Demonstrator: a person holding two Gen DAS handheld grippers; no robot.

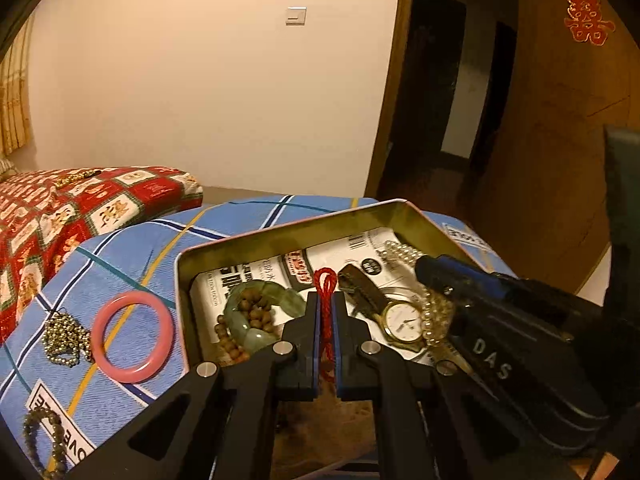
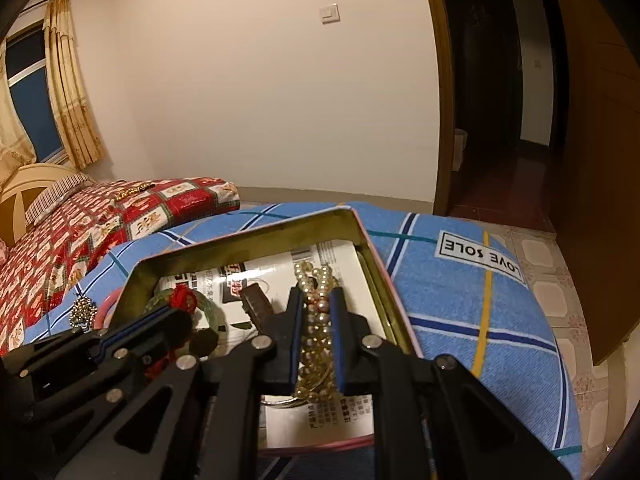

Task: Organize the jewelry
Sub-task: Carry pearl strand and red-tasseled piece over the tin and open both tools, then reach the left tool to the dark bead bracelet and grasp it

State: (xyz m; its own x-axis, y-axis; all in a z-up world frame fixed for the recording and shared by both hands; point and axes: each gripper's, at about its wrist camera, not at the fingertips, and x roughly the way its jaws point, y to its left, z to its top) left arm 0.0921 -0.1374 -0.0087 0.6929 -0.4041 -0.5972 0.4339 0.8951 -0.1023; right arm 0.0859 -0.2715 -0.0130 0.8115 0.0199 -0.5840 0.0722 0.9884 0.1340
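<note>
Clenched on a red cord (image 1: pixel 325 312), the left gripper (image 1: pixel 327 320) hangs over the open tin (image 1: pixel 280 236) on the bed; the right gripper (image 2: pixel 317 320) pinches a pearl strand (image 2: pixel 316 332) — both likely poised to drop into the tin, while a pink bangle (image 1: pixel 132 336) waits outside.

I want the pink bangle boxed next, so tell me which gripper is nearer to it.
Left. The left gripper, shut on a red cord, is over the tin's bangle-side half; the pink bangle lies just outside. The right gripper, shut on pearls, is farther across.
</note>
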